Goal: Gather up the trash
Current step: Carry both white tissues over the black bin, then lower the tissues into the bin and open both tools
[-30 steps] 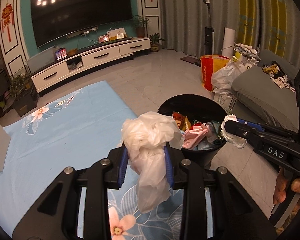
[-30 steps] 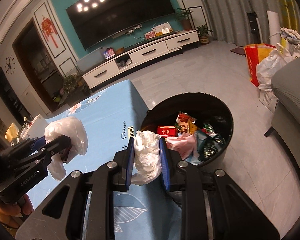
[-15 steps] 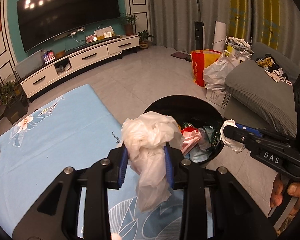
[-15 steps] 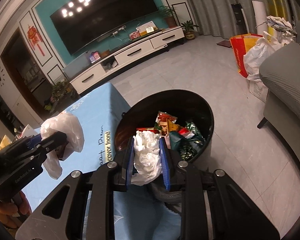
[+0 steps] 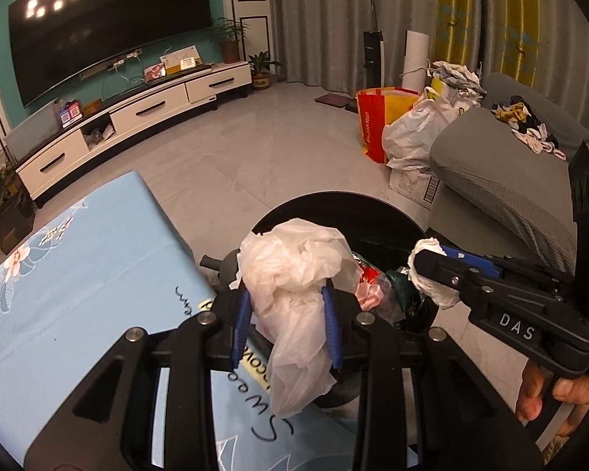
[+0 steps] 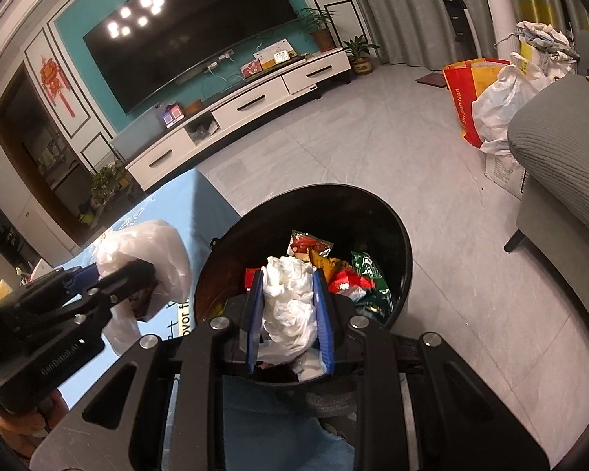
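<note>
left wrist view is showing the left gripper (image 5: 286,318) clenching a crumpled white plastic bag (image 5: 298,274) between its blue pads (image 5: 241,320), the bag bulging above the jaws and hanging loose below them, at the near rim of the black trash bin (image 5: 392,212). right of it, the right gripper (image 5: 428,271) is reaching in over the bin, pinching a wad of white tissue (image 5: 432,288), with a hand (image 5: 549,396) gripping its handle at the lower right. right wrist view is showing the right gripper (image 6: 288,314) clamping that tissue wad (image 6: 288,294) directly above the open bin (image 6: 373,204), where red, green and yellow wrappers (image 6: 345,271) are lying inside. the left gripper (image 6: 137,274) is holding the plastic bag (image 6: 157,251) over the edge of the blue floral tablecloth (image 6: 192,204), just beside the bin's rim. a grey sofa (image 6: 561,165) is standing to the right.
</note>
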Tool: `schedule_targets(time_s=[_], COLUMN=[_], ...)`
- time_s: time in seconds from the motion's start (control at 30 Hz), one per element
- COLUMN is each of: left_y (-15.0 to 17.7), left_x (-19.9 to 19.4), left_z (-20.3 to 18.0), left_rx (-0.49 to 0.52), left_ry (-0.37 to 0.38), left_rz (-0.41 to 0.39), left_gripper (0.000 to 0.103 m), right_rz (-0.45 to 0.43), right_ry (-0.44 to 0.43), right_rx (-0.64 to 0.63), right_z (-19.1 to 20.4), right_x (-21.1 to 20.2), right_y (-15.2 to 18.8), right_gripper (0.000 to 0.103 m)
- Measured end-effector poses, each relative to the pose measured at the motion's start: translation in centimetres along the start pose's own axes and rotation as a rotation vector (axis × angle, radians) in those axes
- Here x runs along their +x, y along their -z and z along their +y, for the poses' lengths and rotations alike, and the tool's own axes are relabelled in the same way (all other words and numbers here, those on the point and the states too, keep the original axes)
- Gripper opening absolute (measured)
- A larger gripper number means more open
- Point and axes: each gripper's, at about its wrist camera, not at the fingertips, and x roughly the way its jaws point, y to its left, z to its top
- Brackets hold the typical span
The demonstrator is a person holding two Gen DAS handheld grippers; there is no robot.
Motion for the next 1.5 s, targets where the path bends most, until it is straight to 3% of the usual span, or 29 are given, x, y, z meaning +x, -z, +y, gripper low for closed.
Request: schedule_targets(time_s=[0.63, 1.5], left_y=[-0.7, -0.5], left_x=[4.8, 7.4], left_z=[-0.9, -1.3], left_rx=[0.012, 0.012], left_ry=[0.012, 0.006], left_rz=[0.058, 0.118], left_gripper=[0.033, 0.034], right_rz=[0.028, 0.066], right_ry=[0.024, 0.056], right_rx=[-0.003, 0.004], right_z=[-0.4, -0.7], right_x=[2.9, 4.6], right_y=[-1.0, -1.2], right_gripper=[0.025, 0.025])
